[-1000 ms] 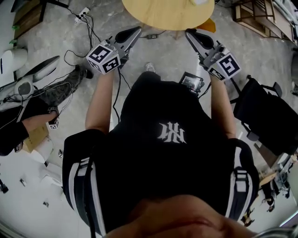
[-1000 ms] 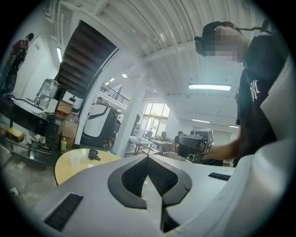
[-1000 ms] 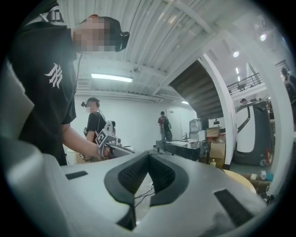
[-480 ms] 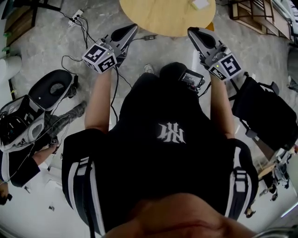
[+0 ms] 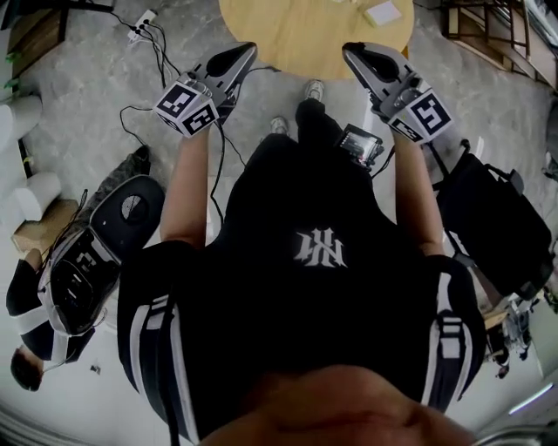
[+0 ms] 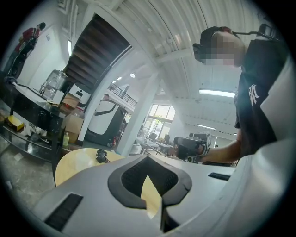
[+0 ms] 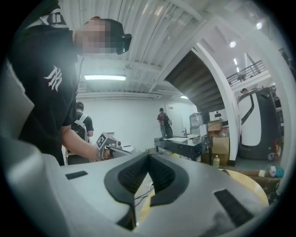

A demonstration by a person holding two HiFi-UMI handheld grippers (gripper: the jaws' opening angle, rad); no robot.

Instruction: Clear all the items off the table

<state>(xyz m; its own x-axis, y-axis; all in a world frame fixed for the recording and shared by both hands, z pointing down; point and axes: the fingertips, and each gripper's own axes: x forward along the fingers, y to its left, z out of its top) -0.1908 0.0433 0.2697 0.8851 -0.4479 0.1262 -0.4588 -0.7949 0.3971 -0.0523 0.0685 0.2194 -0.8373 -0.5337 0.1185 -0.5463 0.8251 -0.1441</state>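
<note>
Wearing a black T-shirt (image 5: 288,200) bearing a white interlocked-letter logo (image 5: 322,249) at centre, with white stripes running down the short sleeves (image 5: 150,335) at 8 and 4 o'clock. Wearing dark trousers (image 5: 316,124) and pale shoes (image 5: 313,89) toward 12 o'clock. Showing a grey-shelled left gripper (image 5: 246,50) at 11 o'clock and right gripper (image 5: 350,50) at 1 o'clock, each carrying black textured pads (image 6: 131,178) and a cube (image 5: 186,107) of black-and-white square markers. Trailing a thin black cable (image 5: 221,165) from the left one toward 6 o'clock.

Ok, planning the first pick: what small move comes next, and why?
Probably bring the right hand-held gripper forward over the round table toward the white item, opening its jaws: they are shut, empty, and the item lies beyond its tip.
</note>
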